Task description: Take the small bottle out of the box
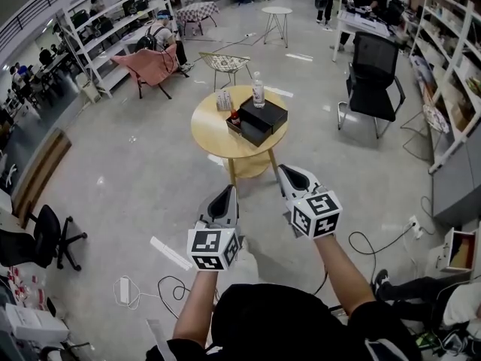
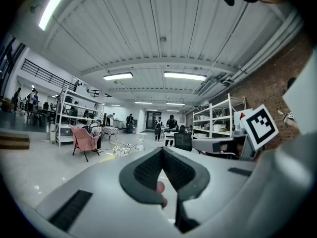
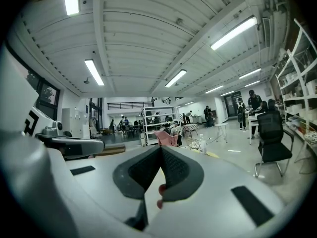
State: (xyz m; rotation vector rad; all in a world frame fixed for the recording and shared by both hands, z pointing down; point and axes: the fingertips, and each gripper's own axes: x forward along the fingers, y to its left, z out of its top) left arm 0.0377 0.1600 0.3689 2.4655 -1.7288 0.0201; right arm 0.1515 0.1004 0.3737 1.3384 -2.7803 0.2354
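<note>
The left gripper [image 1: 228, 194] and right gripper [image 1: 289, 173] are both closed on nothing, held apart from the round table [image 1: 203, 130] bearing the black box [image 1: 259, 119].

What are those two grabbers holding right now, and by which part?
Nothing. The left gripper and the right gripper both have jaws closed together on empty air, away from the round table.

Black box [image 1: 263, 117], red-topped small bottle [image 1: 234, 116] at left edge
</note>
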